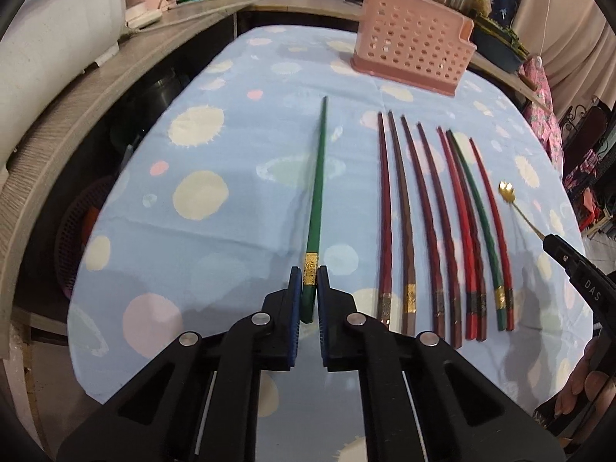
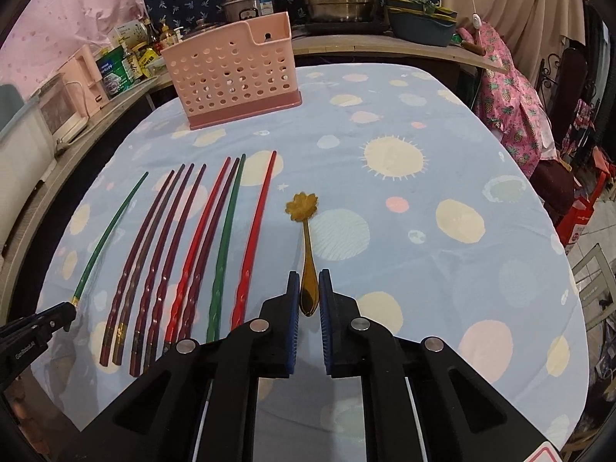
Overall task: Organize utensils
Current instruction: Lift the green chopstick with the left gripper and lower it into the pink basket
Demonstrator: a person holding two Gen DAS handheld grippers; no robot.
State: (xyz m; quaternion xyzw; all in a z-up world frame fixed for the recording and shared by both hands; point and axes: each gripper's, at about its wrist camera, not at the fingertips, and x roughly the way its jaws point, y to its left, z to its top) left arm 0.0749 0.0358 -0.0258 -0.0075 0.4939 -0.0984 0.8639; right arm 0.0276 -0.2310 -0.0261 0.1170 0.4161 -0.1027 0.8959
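Dim indoor light, soft shadows, strong fisheye warp, dark vignetted corners.

The table wears a matt cotton-looking cloth (image 2: pixel 442 161), pale blue with printed spots, lying smooth; at twelve o'clock on it stands a pink holder (image 1: pixel 408 54) of dull perforated plastic. The chopsticks (image 1: pixel 435 223) look lacquered and glossy, red, maroon and green with gold-foil bands, as does the green chopstick (image 1: pixel 317 196), while the flower-shaped spoon (image 2: pixel 306 231) shines like gold-toned metal. Both grippers are matt black plastic with ribbed blue pads (image 2: pixel 294 300) and bright metal rivets.
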